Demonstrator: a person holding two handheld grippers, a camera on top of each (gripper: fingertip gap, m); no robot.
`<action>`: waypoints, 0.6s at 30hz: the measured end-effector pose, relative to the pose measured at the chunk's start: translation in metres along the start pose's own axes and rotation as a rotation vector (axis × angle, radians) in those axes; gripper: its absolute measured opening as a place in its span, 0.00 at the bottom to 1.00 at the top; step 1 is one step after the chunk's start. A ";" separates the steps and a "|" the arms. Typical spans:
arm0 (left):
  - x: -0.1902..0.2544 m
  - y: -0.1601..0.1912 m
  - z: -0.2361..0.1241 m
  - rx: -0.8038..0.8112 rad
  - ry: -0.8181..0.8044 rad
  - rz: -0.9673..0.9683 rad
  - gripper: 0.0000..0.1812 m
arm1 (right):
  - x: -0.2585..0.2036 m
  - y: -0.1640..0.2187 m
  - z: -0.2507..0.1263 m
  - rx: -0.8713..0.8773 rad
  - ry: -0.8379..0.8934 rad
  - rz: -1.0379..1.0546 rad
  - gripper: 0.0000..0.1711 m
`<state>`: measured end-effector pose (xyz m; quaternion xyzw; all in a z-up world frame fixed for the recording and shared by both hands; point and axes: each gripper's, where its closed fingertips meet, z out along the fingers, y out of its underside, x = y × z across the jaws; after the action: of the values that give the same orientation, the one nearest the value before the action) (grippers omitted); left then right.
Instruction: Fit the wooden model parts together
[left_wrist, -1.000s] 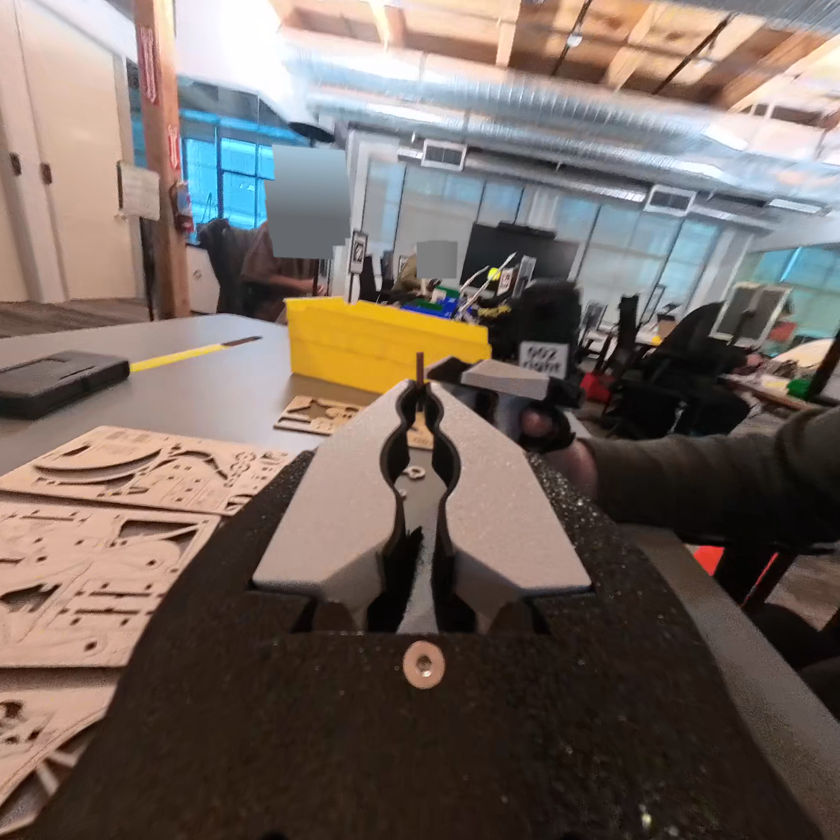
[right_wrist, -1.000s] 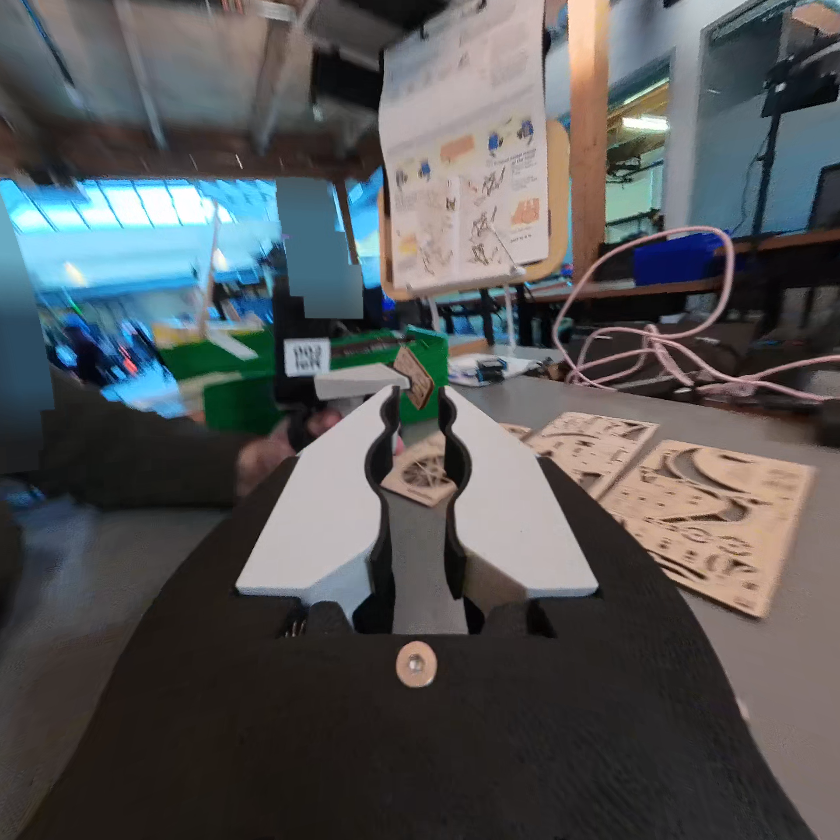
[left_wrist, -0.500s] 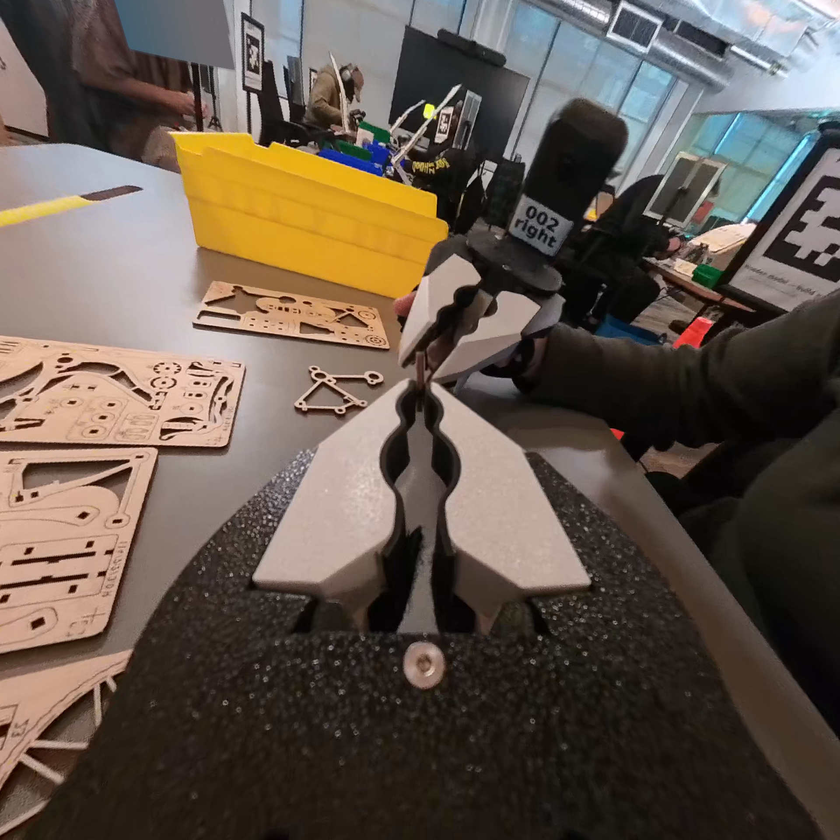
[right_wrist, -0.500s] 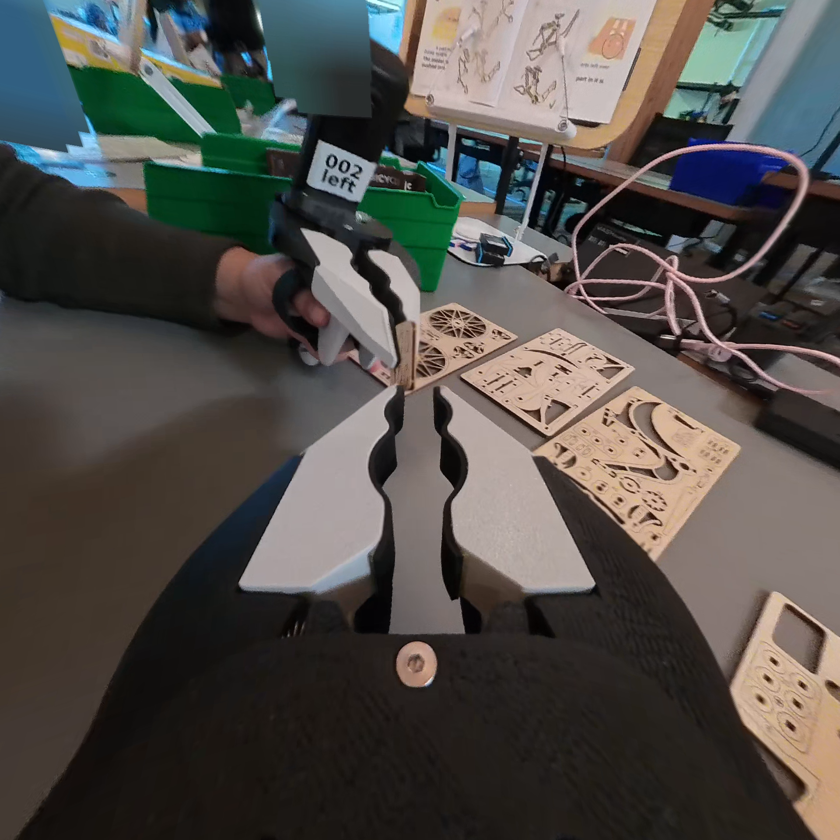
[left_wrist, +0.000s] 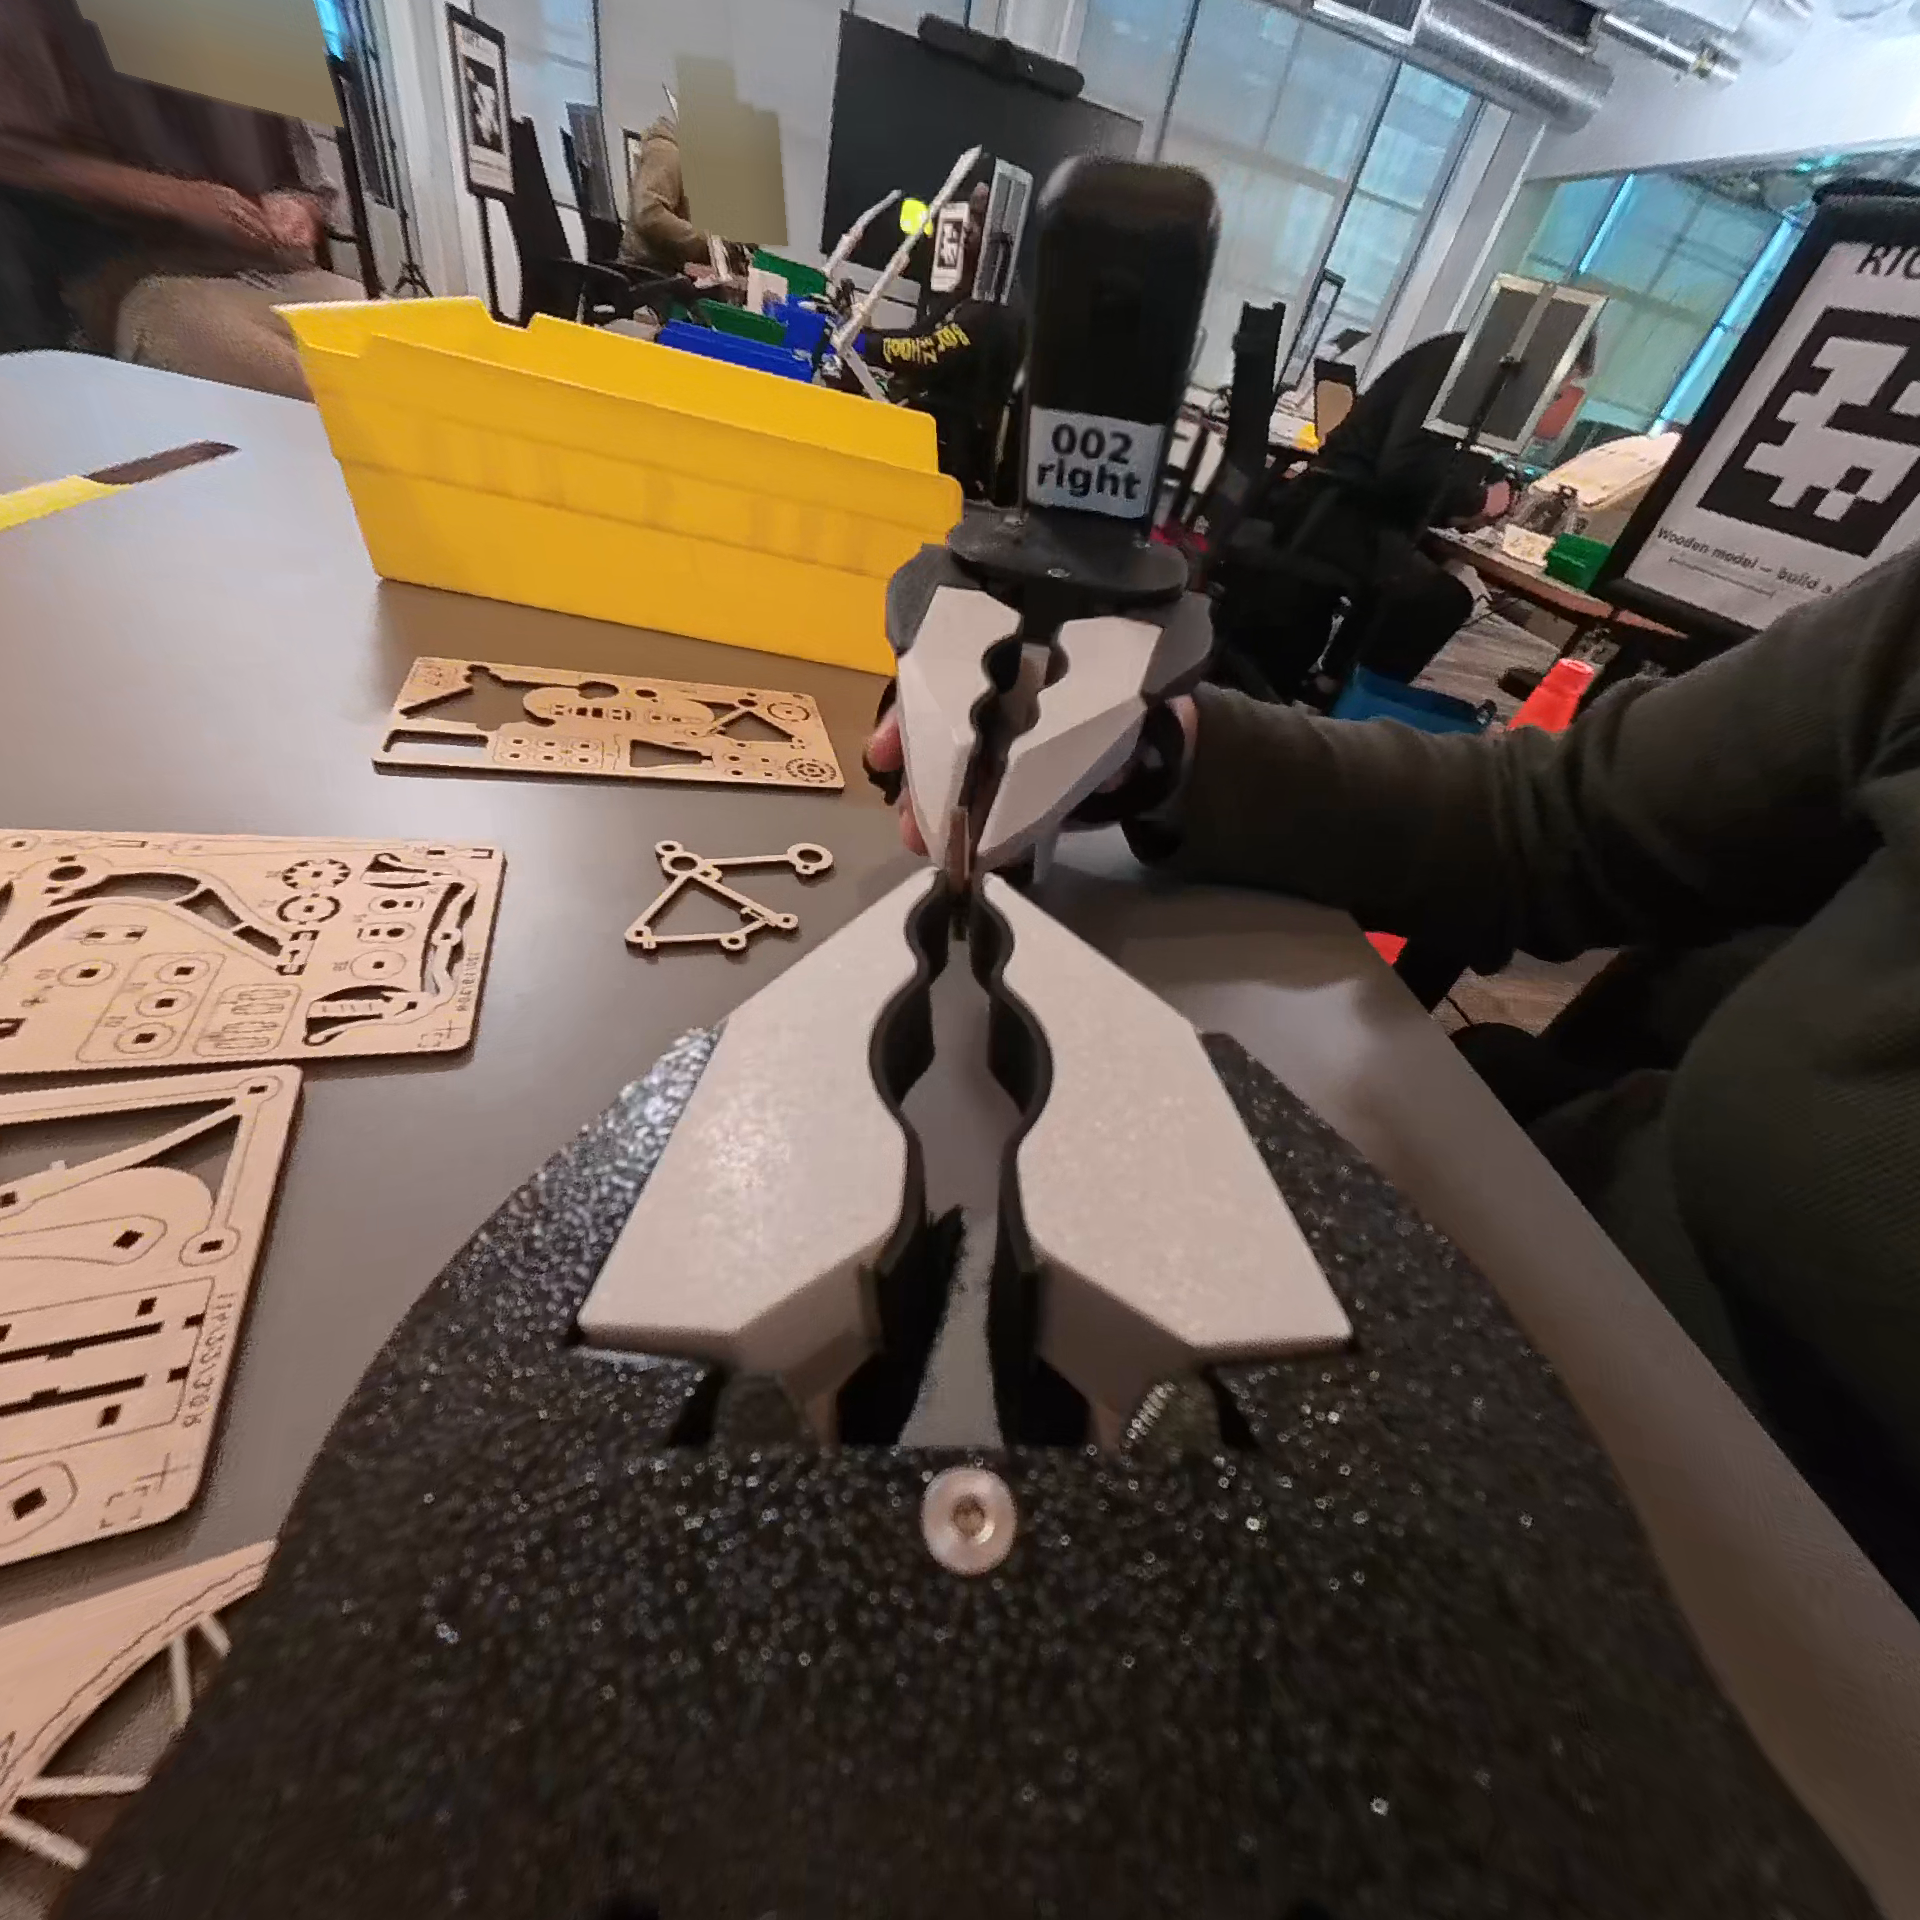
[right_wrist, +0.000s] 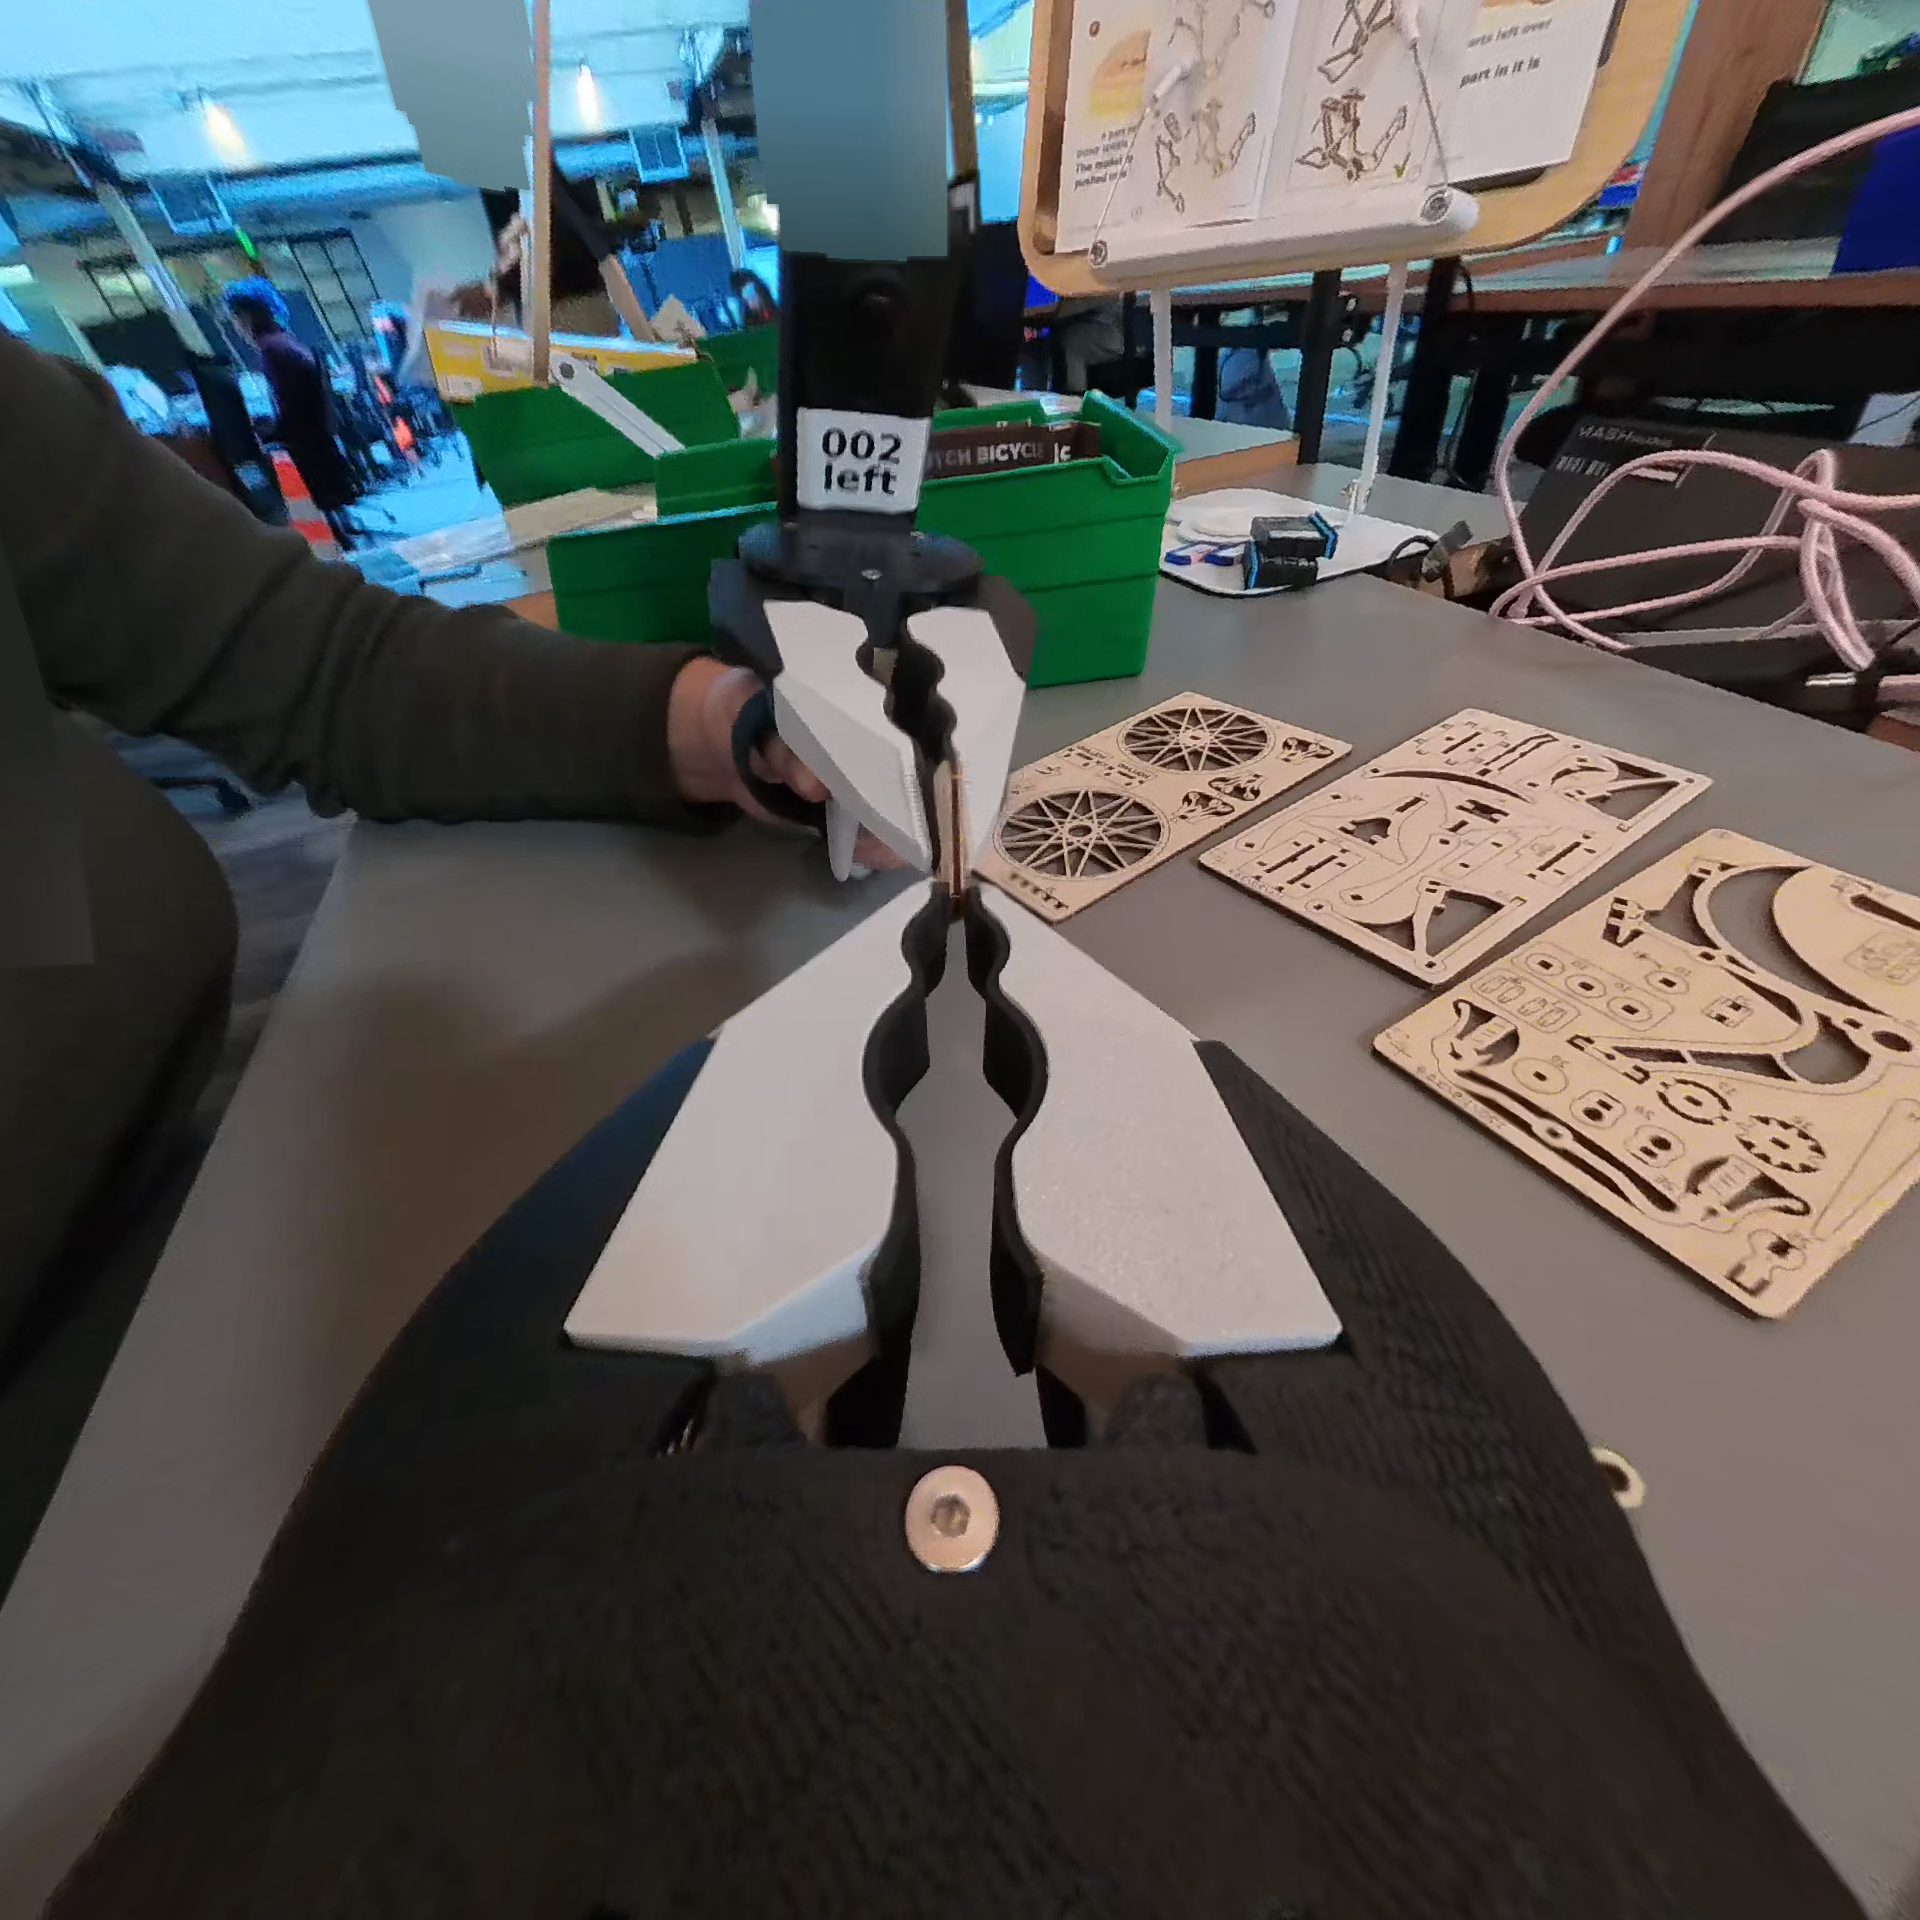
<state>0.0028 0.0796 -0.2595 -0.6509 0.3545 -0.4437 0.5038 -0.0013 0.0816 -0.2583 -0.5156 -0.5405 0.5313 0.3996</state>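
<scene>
We are pinching a thin wooden piece (right_wrist: 954, 831) tip to tip above the near edge of the grey table (right_wrist: 520, 987): the left gripper (left_wrist: 954, 896) and right gripper (right_wrist: 948, 906) are both closing narrowly on it. Any twisting risks snapping or dropping it.

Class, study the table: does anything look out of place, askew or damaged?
Nothing looks damaged. The wooden sheets lie flat in a rough row. One loose triangular piece lies alone near the yellow bin. Both tongs meet tip to tip over the table.
</scene>
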 end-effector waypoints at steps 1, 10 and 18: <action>-0.001 -0.003 -0.001 0.020 -0.012 -0.001 0.01 | 0.000 -0.003 0.000 0.026 -0.008 0.022 0.00; 0.008 -0.013 -0.002 0.103 0.044 -0.002 0.14 | -0.004 -0.021 -0.001 0.194 -0.124 0.228 0.00; 0.012 -0.019 0.001 0.157 0.060 -0.047 0.08 | -0.005 -0.024 0.002 0.236 -0.140 0.251 0.00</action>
<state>0.0081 0.0740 -0.2384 -0.6037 0.3182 -0.5013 0.5320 -0.0053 0.0787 -0.2339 -0.4903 -0.4324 0.6714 0.3492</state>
